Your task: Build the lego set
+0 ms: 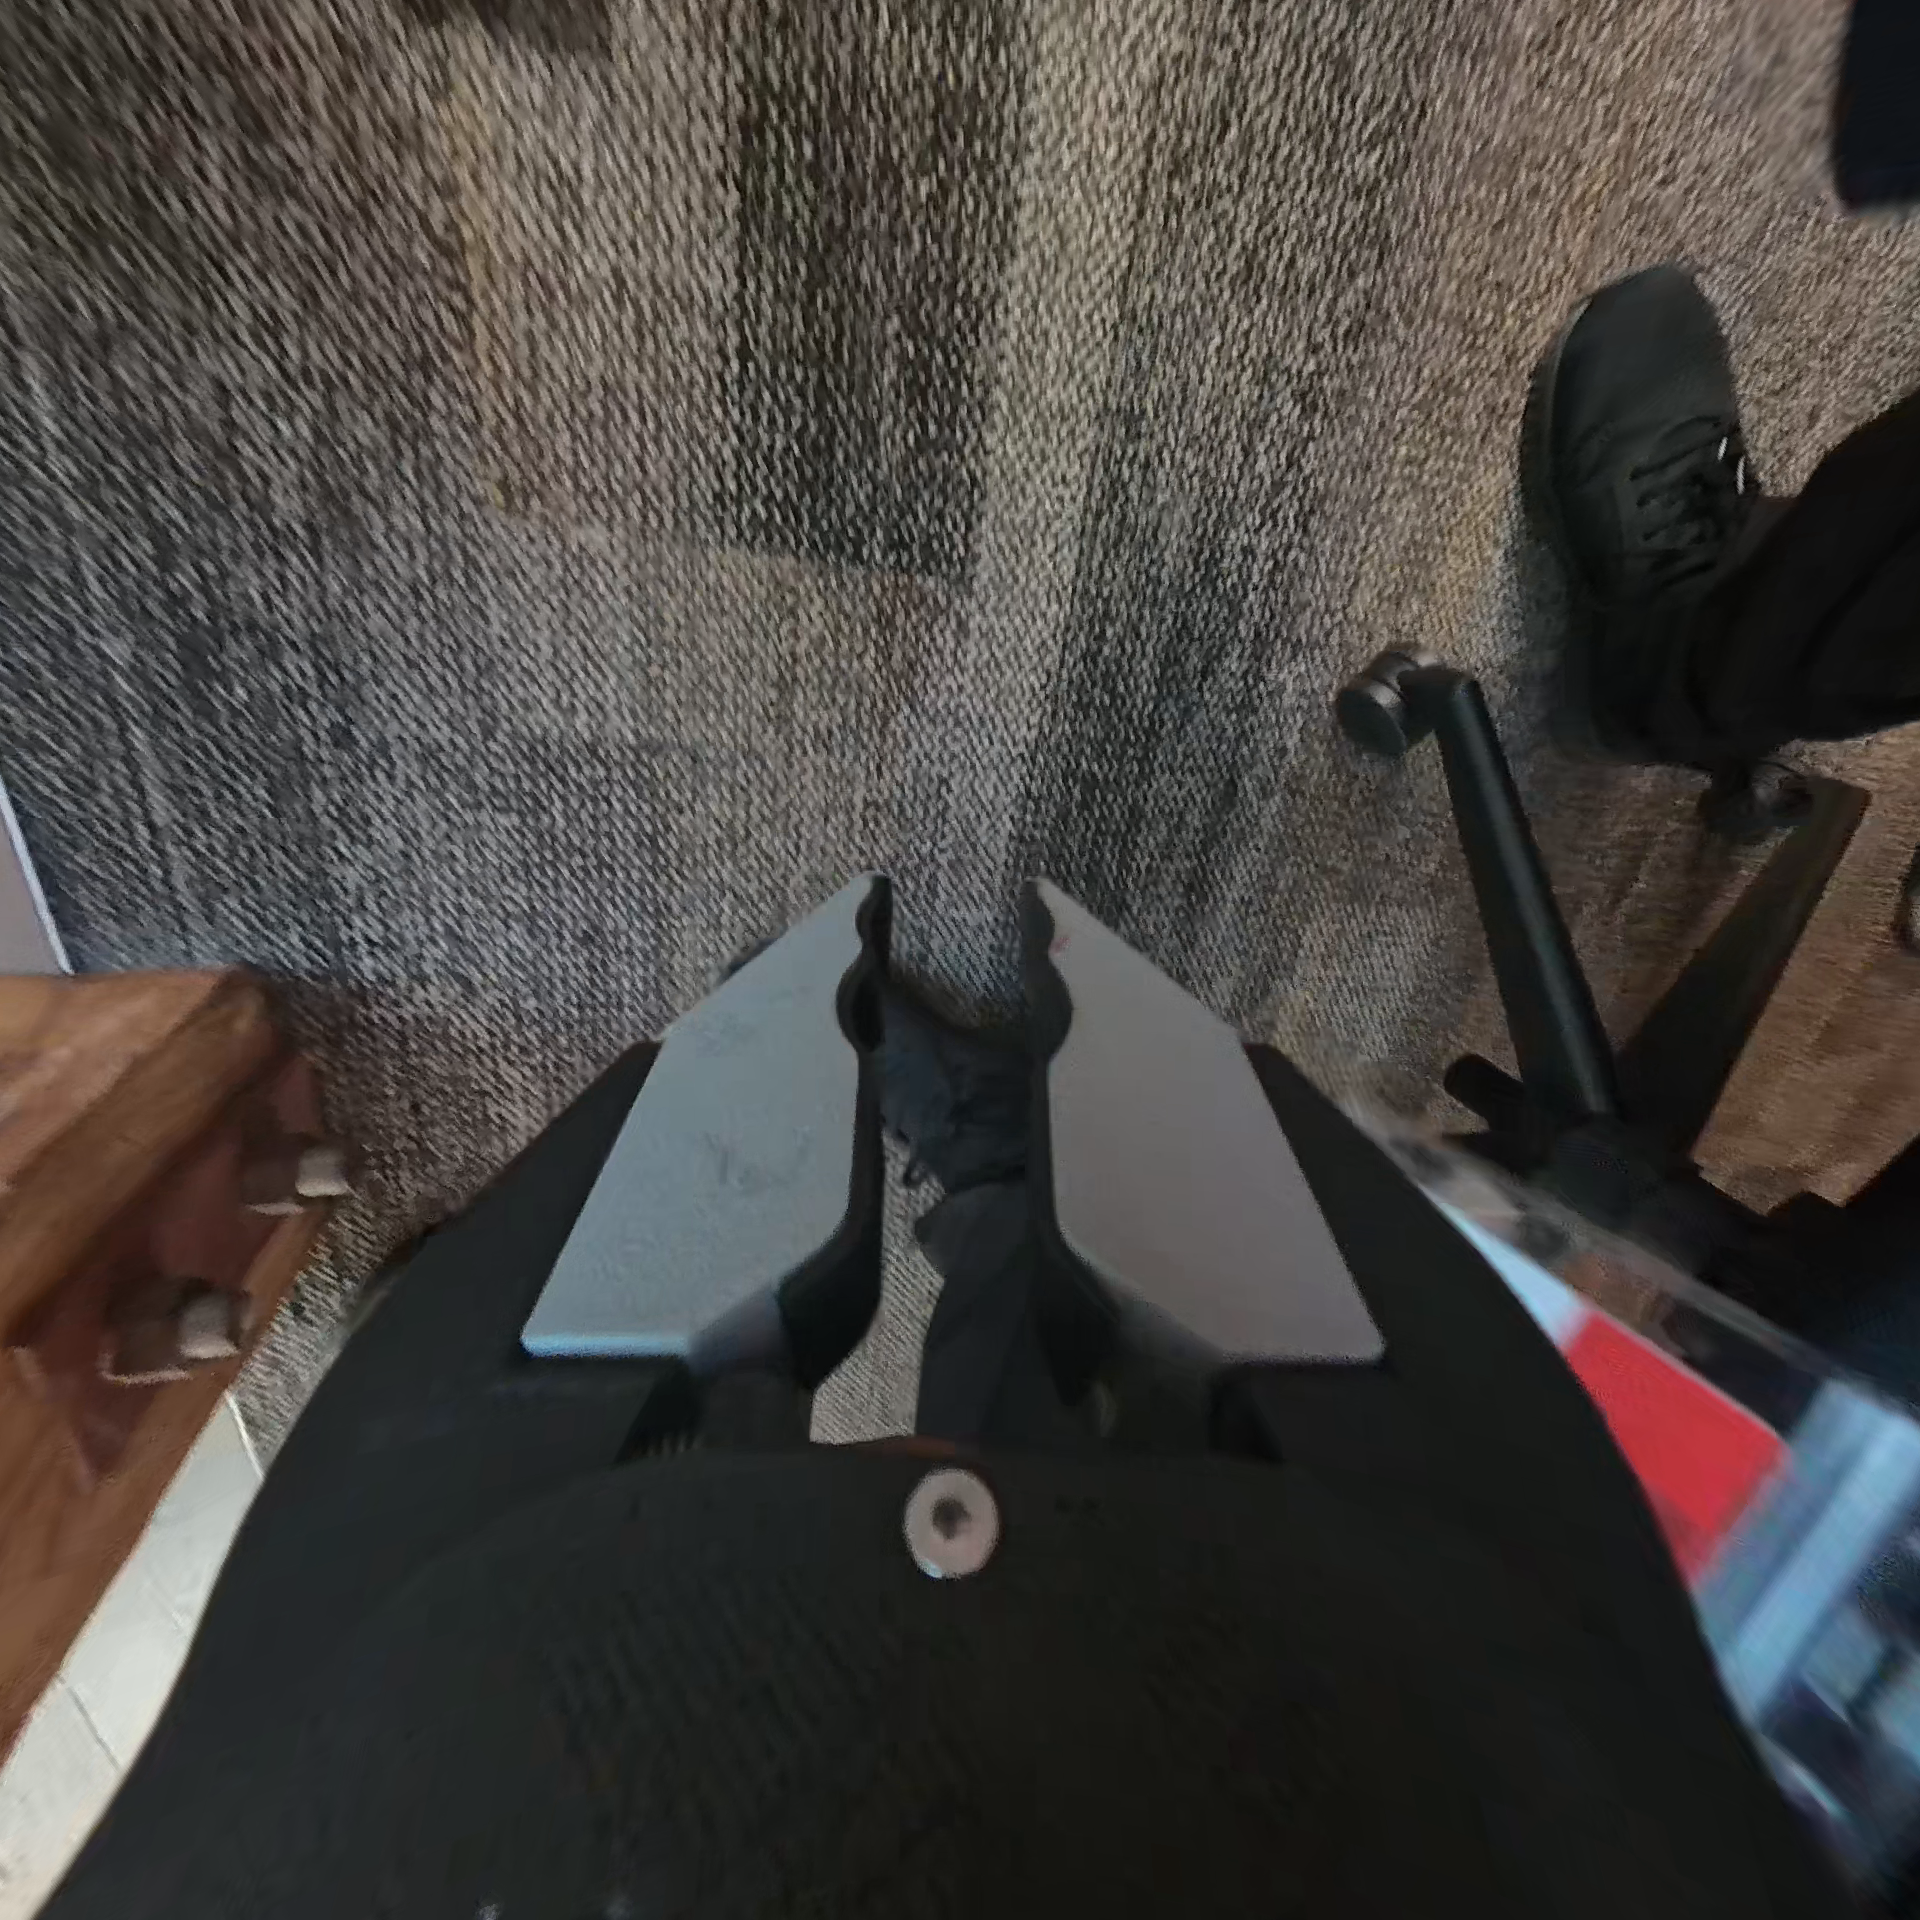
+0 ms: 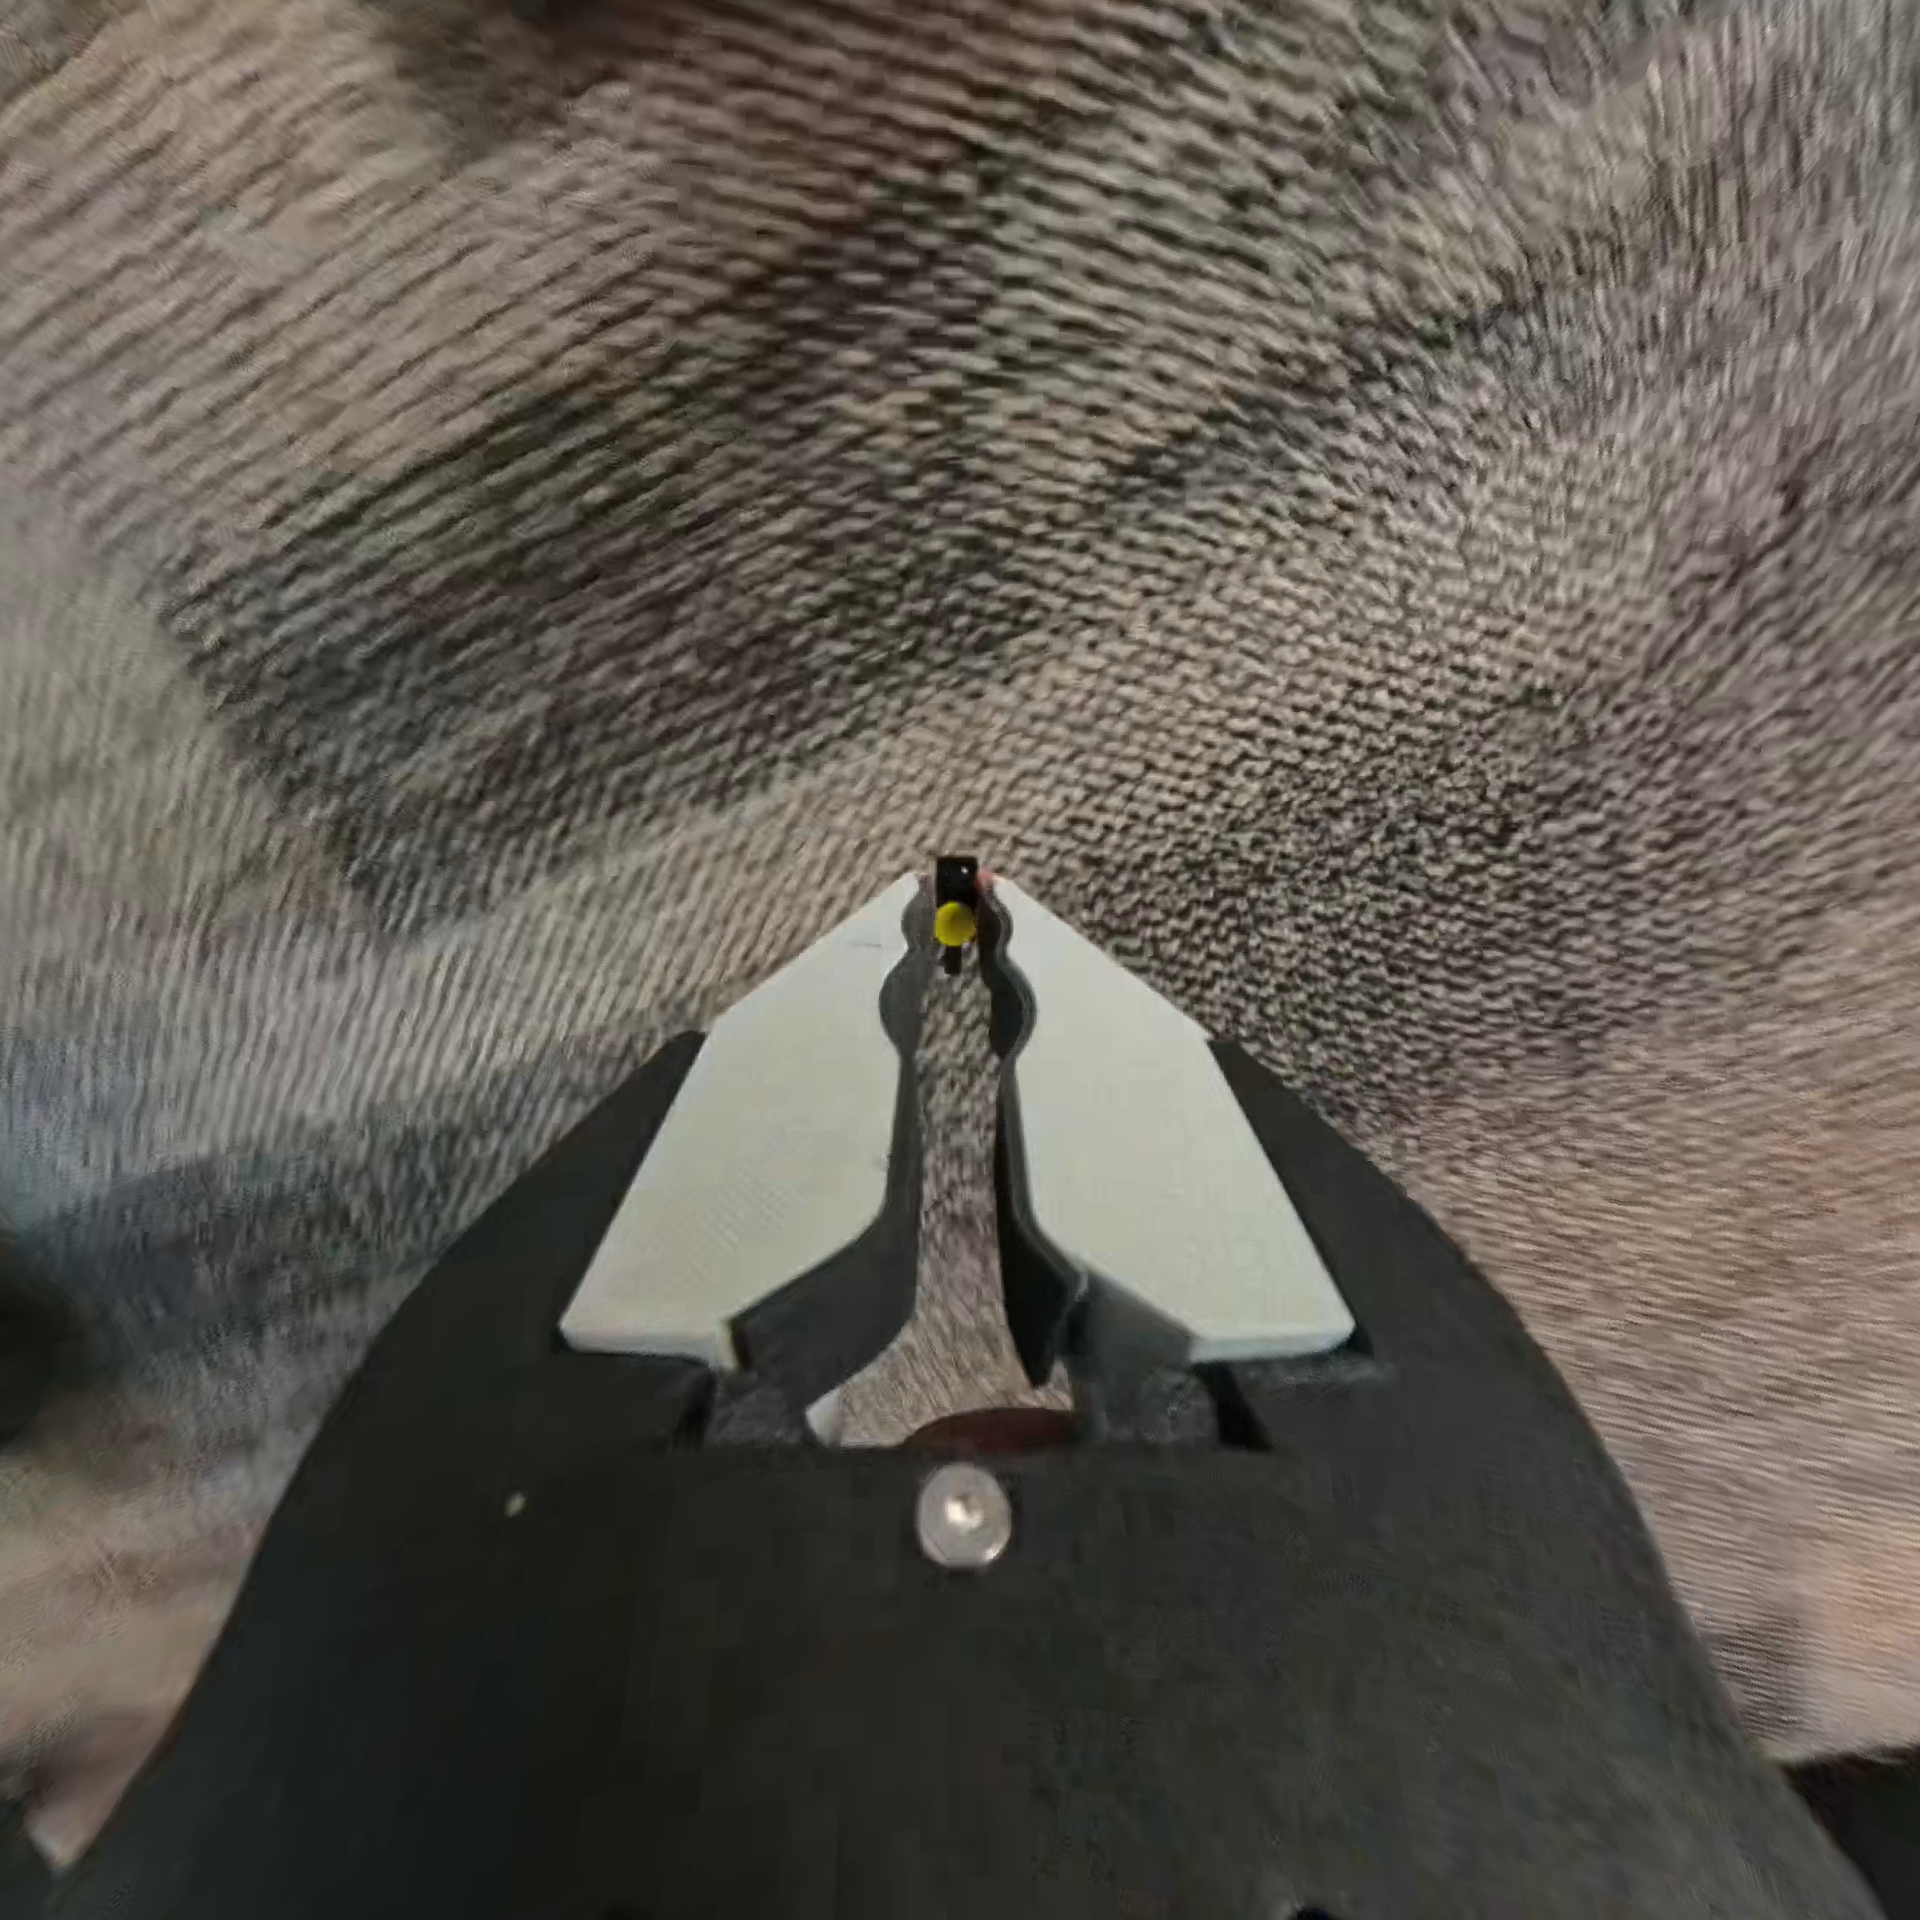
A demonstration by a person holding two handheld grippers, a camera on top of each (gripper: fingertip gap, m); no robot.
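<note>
In the left wrist view my left gripper point(image 1: 956, 904) points down at carpet. A dark grey lego piece point(image 1: 961, 1107) is clamped between the fingers, well back from the tips, which stand slightly apart. In the right wrist view my right gripper point(image 2: 956, 894) is shut at its tips on a small black lego piece with a yellow round stud point(image 2: 953, 921). It is also held over carpet. Neither gripper shows in the other's view. Both views are motion-blurred.
Grey-brown carpet point(image 1: 727, 520) fills both views. A black chair base with casters point(image 1: 1507, 914) and a person's black shoe point(image 1: 1642, 468) are at the right. Wooden furniture point(image 1: 125, 1143) is at the lower left. A blurred red and clear object point(image 1: 1662, 1423) crosses the lower right.
</note>
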